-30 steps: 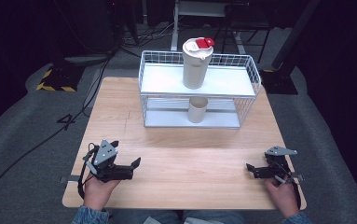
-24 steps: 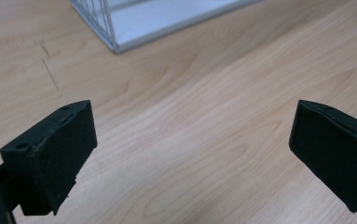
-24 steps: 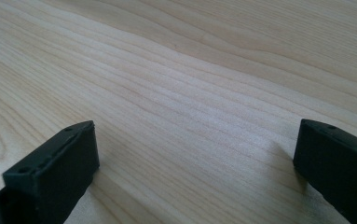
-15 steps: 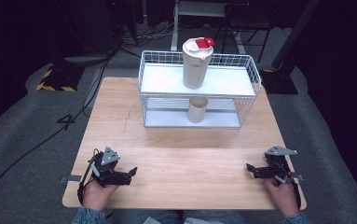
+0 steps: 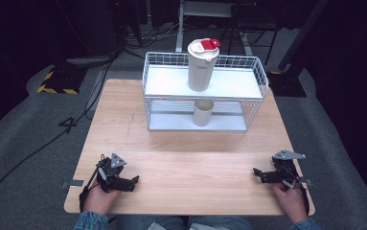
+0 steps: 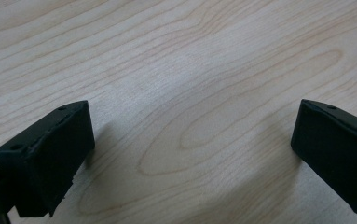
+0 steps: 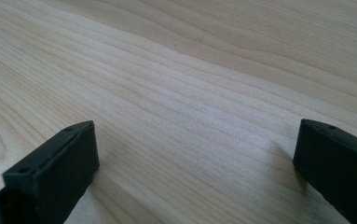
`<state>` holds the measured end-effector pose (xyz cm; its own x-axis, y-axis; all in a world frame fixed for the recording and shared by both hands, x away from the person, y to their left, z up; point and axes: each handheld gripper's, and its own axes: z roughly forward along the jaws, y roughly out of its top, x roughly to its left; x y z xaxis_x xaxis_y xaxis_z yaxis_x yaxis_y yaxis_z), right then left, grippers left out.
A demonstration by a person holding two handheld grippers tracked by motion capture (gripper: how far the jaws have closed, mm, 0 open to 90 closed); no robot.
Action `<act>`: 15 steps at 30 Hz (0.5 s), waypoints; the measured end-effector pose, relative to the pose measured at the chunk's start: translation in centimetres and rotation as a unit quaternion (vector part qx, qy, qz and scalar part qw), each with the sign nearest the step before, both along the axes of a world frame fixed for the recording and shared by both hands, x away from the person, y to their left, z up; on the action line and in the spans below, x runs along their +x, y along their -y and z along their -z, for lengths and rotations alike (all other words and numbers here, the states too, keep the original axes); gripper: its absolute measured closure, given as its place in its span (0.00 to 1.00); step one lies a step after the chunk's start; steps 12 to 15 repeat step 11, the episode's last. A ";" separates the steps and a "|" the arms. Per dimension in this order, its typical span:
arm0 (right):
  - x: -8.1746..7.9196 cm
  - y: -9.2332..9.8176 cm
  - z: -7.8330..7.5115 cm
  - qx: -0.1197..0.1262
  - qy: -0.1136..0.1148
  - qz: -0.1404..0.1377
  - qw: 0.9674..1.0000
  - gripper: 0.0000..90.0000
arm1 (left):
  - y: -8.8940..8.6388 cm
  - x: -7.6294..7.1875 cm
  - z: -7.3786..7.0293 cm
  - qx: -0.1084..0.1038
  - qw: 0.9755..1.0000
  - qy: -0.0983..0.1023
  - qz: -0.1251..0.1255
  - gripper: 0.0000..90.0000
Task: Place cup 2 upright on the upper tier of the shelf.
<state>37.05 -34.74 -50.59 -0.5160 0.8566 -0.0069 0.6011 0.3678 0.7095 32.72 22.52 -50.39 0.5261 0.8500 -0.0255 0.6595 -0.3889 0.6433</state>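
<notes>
White rack (image 5: 253,67): jug (image 5: 200,64) above, cup (image 5: 202,112) below.

Pale matt wood table (image 5: 181,143) (grain clearly visible) carries a white wire-metal rack (image 5: 253,76).

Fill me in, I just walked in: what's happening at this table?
A person holds a two-jaw gripper in each hand, both low over the near edge of the wooden table. The left gripper and right gripper have their jaws wide apart with nothing between them. Farther back stands a white wire rack: a lidded cup with a red tab sits on its top shelf, a smaller open cup on the lower one. Neither is touched.
</notes>
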 end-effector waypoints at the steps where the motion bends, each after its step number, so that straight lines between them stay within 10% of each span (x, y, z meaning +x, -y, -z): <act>1: 0.0 0.0 0.0 0.000 0.000 0.000 1.000 0.00 | -0.1 0.0 0.1 -0.001 1.000 0.005 0.002 0.00; 15: 0.0 0.0 0.0 0.000 0.001 0.000 1.000 0.00 | -0.2 0.0 0.2 -0.007 1.000 0.012 0.006 0.00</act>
